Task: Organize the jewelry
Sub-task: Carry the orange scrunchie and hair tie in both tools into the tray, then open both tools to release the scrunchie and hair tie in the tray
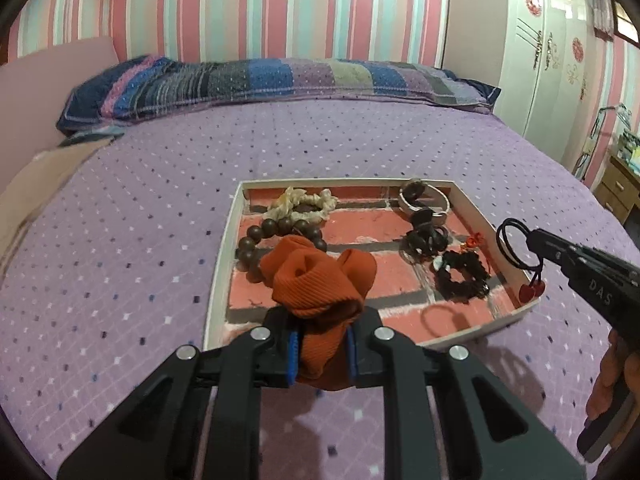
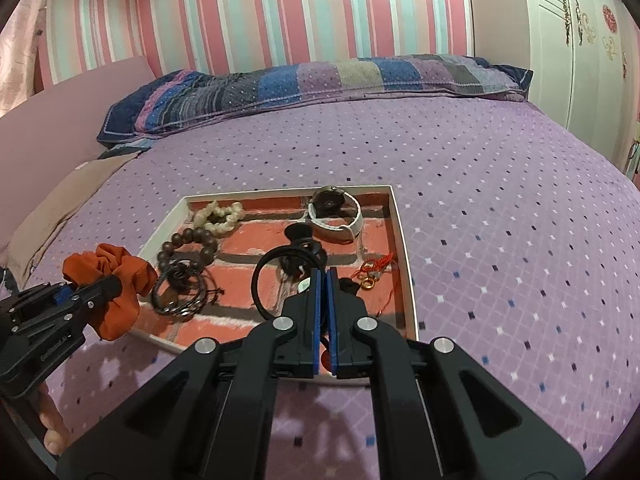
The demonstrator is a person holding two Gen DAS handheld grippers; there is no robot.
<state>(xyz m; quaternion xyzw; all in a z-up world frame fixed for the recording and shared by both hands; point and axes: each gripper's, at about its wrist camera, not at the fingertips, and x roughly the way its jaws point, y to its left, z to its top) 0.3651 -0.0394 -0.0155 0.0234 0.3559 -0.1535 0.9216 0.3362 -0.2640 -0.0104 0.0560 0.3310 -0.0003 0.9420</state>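
Observation:
A white tray (image 1: 224,264) with a red brick-pattern floor lies on the bed; it also shows in the right wrist view (image 2: 406,264). My left gripper (image 1: 322,344) is shut on an orange scrunchie (image 1: 316,276), held over the tray's near left edge; the scrunchie also shows in the right wrist view (image 2: 116,280). My right gripper (image 2: 323,280) is shut on a black hair tie (image 2: 264,280) with red heart charms (image 1: 532,290), held above the tray's right side. In the tray lie a brown bead bracelet (image 1: 276,232), a cream scrunchie (image 1: 304,204), a white-strap watch (image 1: 424,198) and black hair ties (image 1: 464,276).
The bed has a purple dotted cover (image 1: 340,140) with a striped pillow (image 1: 260,80) at the back. A small red-and-gold charm (image 2: 374,274) lies at the tray's right side. A white wardrobe (image 1: 552,60) stands at the right. A brown cardboard piece (image 1: 44,184) lies at the left.

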